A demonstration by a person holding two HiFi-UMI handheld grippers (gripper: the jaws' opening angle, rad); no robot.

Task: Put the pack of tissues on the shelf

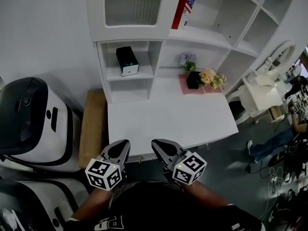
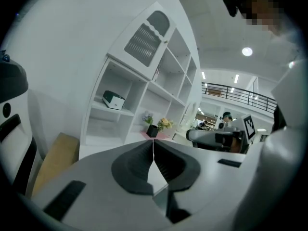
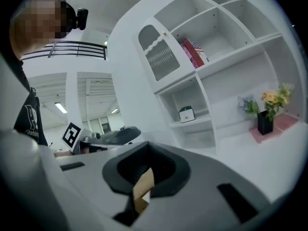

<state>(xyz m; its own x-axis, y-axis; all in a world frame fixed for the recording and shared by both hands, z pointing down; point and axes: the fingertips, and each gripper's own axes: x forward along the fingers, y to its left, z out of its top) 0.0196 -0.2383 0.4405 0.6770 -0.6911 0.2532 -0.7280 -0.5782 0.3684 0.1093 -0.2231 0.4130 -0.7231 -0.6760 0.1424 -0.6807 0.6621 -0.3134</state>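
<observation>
The pack of tissues [image 1: 127, 60], a dark box with a white and green front, stands on a lower shelf of the white shelf unit [image 1: 129, 75]; it also shows in the left gripper view [image 2: 113, 100] and the right gripper view [image 3: 186, 113]. Both grippers hover side by side at the white desk's [image 1: 168, 119] near edge, well short of the shelf. My left gripper [image 1: 122, 146] [image 2: 153, 150] is shut with nothing in it. My right gripper [image 1: 159, 145] [image 3: 144, 163] is shut and also holds nothing.
A black pot of flowers [image 1: 199, 78] sits on a pink mat at the desk's back right. Books [image 1: 185, 6] stand on an upper shelf. A cardboard box [image 1: 92, 126] leans left of the desk, beside a white and black machine [image 1: 33, 119]. A white chair [image 1: 260, 93] stands to the right.
</observation>
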